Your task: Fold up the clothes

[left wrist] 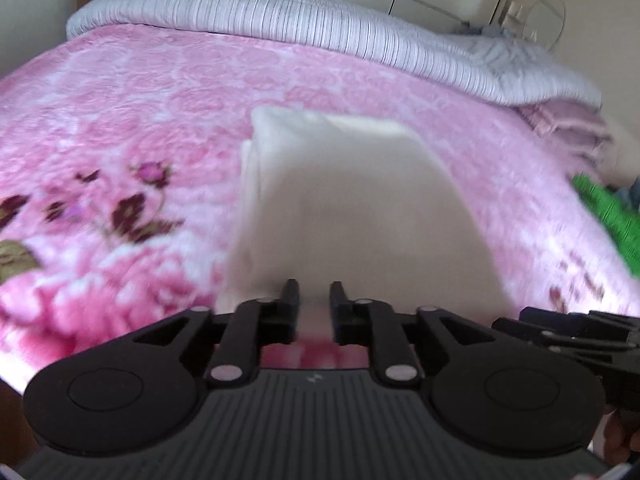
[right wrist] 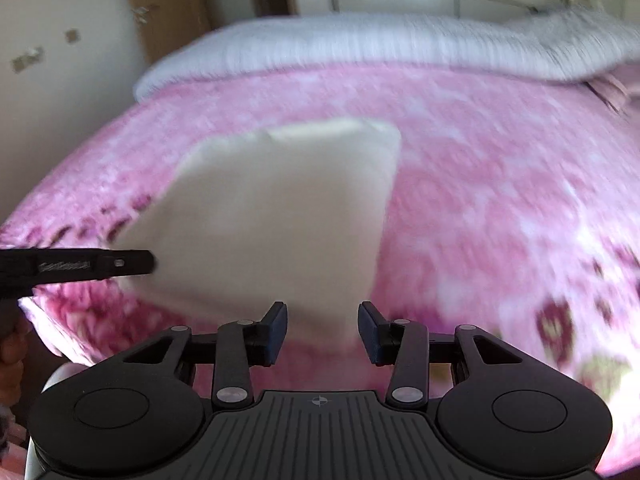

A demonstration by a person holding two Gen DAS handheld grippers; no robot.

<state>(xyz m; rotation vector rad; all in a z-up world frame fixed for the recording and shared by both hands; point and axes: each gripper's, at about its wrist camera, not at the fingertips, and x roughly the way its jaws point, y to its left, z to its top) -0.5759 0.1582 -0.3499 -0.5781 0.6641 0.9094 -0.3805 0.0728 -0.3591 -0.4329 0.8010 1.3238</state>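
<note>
Bed: pink floral blanket (left wrist: pixel 160 120), striped grey quilt (left wrist: pixel 280 20) along its far edge
Folded cloth: white garment (left wrist: pixel 352 208), a neat rectangle lying on the blanket
Left hand-held gripper (left wrist: pixel 315 292): jaws narrowly parted at the garment's near edge, pads not visibly pressing it
Right hand-held gripper (right wrist: pixel 322 320): jaws moderately apart, near corner of the garment between them, no contact visible
Right margin: green item (left wrist: pixel 604 216), blurred

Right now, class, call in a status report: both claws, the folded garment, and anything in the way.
Left claw open, right claw open. White folded garment on pink blanket, near edge between both claws' fingers. Green cloth off right, clear.
</note>
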